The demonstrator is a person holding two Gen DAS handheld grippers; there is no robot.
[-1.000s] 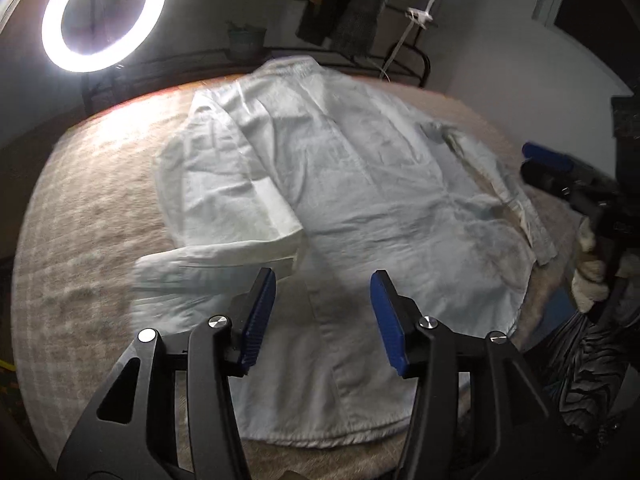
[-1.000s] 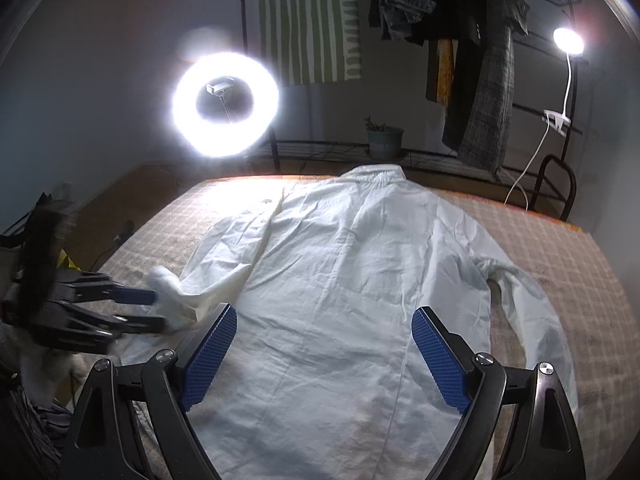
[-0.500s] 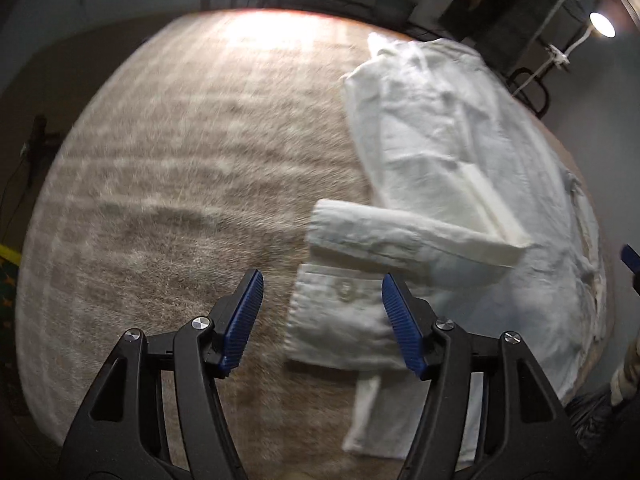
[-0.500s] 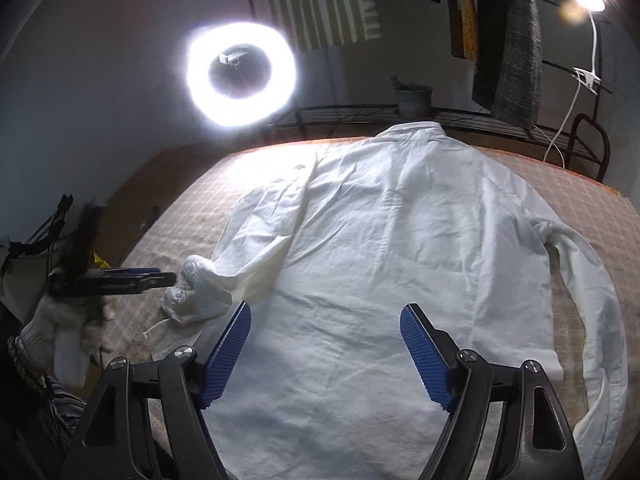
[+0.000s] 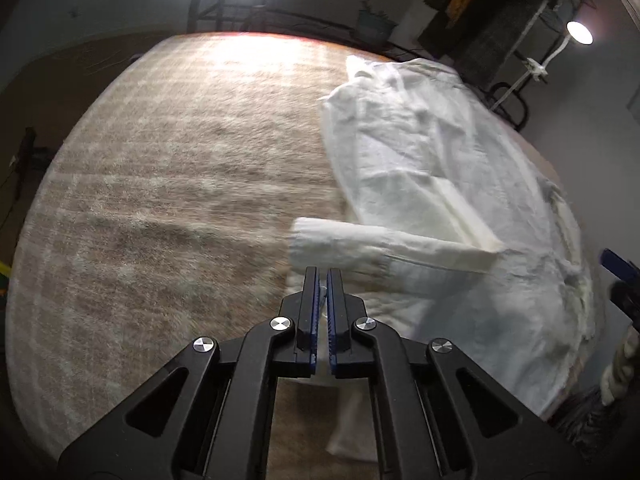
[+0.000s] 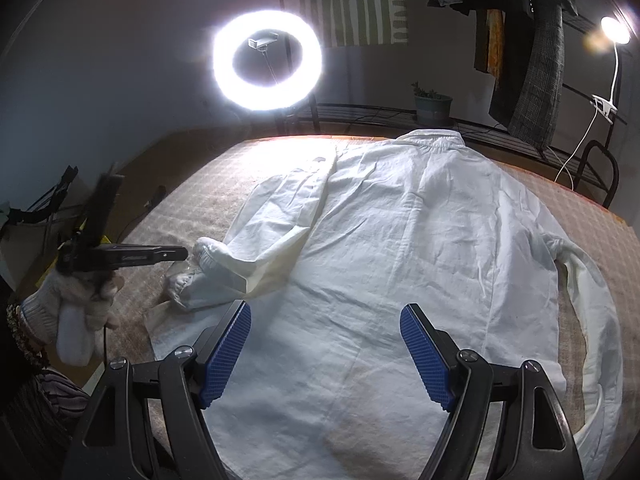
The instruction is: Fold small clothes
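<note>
Left gripper [image 5: 323, 276]: jaws fully closed, blue pads nearly meeting. Its tips sit at the near edge of the cuff [image 5: 320, 246]; whether any cloth is pinched between them cannot be told. In the right wrist view the same tool [image 6: 176, 255] points level toward the cuff, tips just beside it, held by a gloved hand [image 6: 76, 300] at 9 o'clock.

Right gripper [image 6: 326, 354]: jaws wide apart, nothing between them, hanging over the lower back of the shirt [image 6: 420, 260].

Shirt: white, long-sleeved, spread flat on a checked beige blanket [image 5: 168, 184], collar at 12 o'clock. One sleeve [image 6: 276, 220] is folded back along the body at 10 o'clock, with the cuff doubled outward at its end. The other sleeve [image 6: 596, 308] curves down the edge at 3 o'clock.

Ring light [image 6: 267, 60] at 11 o'clock beyond the bed; clip lamp [image 6: 614, 30] at 1 o'clock.
</note>
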